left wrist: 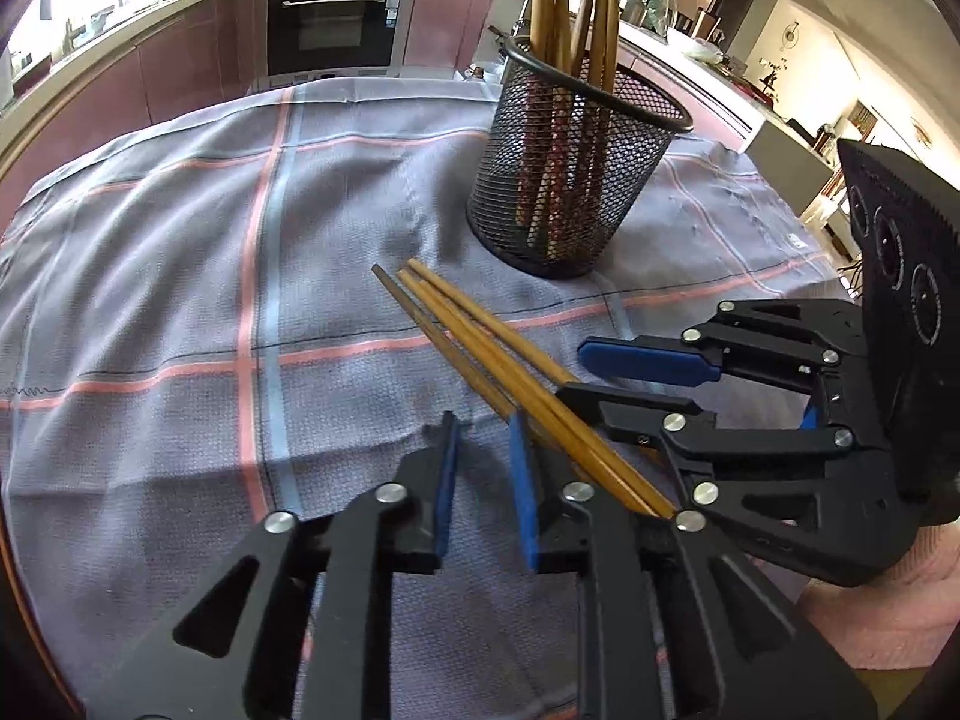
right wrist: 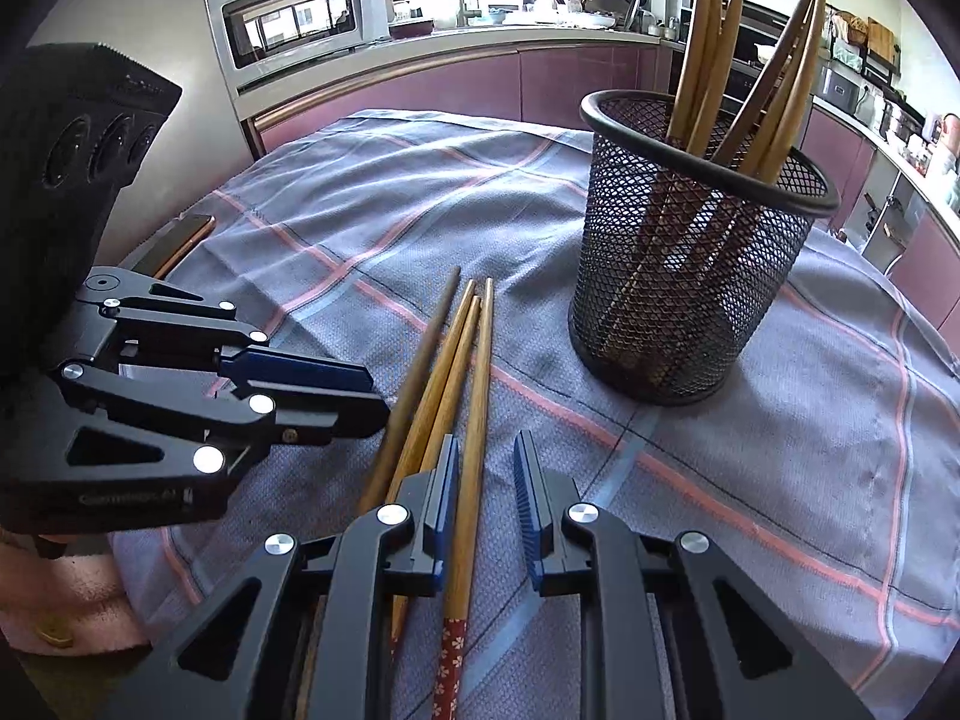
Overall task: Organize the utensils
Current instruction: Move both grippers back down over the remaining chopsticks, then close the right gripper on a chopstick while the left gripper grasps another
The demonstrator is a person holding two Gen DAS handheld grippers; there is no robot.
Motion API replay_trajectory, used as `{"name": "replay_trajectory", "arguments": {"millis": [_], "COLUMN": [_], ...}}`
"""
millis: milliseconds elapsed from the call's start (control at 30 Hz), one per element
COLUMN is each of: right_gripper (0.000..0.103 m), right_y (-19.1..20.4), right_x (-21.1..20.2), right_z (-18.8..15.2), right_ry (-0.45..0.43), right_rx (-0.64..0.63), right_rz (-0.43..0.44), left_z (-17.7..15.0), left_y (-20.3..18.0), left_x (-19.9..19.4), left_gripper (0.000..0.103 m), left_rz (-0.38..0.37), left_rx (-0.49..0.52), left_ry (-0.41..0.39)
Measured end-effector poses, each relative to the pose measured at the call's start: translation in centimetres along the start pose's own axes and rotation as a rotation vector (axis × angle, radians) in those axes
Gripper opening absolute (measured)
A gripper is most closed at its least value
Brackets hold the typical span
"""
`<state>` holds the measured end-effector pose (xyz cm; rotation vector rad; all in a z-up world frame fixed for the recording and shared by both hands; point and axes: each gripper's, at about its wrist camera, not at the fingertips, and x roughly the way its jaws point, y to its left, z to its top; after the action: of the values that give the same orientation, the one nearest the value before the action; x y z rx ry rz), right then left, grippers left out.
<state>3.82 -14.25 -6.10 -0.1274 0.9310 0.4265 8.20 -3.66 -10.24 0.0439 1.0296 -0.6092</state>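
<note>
Several wooden chopsticks [left wrist: 480,336] lie loose on the checked cloth in front of a black mesh holder [left wrist: 570,180] that has several chopsticks standing in it. My left gripper [left wrist: 483,426] is open, just left of the loose chopsticks. My right gripper [right wrist: 486,450] is open and low over the cloth, with one chopstick [right wrist: 474,420] lying between its fingers, untouched on the right side. The other loose chopsticks [right wrist: 432,360] lie just left of its left finger. The holder [right wrist: 690,252] stands ahead to the right. Each gripper shows in the other's view: the right one [left wrist: 612,378], the left one [right wrist: 360,396].
A grey cloth [left wrist: 210,300] with pink and blue lines covers the table. A phone [right wrist: 183,243] lies at the table's left edge in the right wrist view. Kitchen cabinets and an oven [left wrist: 333,24] stand beyond the table.
</note>
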Motion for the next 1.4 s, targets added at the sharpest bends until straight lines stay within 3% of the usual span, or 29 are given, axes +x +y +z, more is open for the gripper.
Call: {"name": "replay_trajectory", "arguments": {"millis": [267, 333, 667, 800, 967, 1100, 1233, 1333, 1400], "right_gripper": [0.017, 0.017, 0.017, 0.018, 0.018, 0.018, 0.018, 0.007, 0.005], "right_y": [-0.5, -0.6, -0.3, 0.1, 0.1, 0.1, 0.2, -0.1, -0.3], "right_x": [-0.3, -0.4, -0.2, 0.4, 0.7, 0.8, 0.9, 0.8, 0.8], "right_z": [-0.4, -0.4, -0.2, 0.6, 0.9, 0.9, 1.0, 1.0, 1.0], "right_ry": [-0.004, -0.004, 0.001, 0.001, 0.0, -0.001, 0.003, 0.008, 0.01], "right_rx": [0.012, 0.013, -0.003, -0.023, -0.032, -0.035, -0.032, -0.021, -0.011], "right_rz": [0.008, 0.01, 0.001, -0.01, -0.01, -0.012, -0.005, 0.02, 0.028], "left_z": [1.0, 1.2, 1.3, 1.6, 2.0, 2.3, 2.3, 2.3, 2.3], "left_y": [-0.4, -0.5, 0.3, 1.1, 1.2, 0.5, 0.8, 0.8, 0.8], "left_x": [0.9, 1.0, 0.2, 0.4, 0.9, 1.3, 1.2, 1.1, 0.9], "left_gripper": [0.028, 0.021, 0.007, 0.027, 0.032, 0.025, 0.018, 0.015, 0.01], "left_rz": [0.015, 0.032, 0.024, 0.043, 0.045, 0.091, 0.083, 0.092, 0.092], "left_rx": [0.006, 0.022, 0.092, 0.061, 0.048, 0.069, 0.061, 0.06, 0.048], "left_ry": [0.009, 0.017, 0.038, 0.039, 0.045, 0.048, 0.051, 0.044, 0.037]}}
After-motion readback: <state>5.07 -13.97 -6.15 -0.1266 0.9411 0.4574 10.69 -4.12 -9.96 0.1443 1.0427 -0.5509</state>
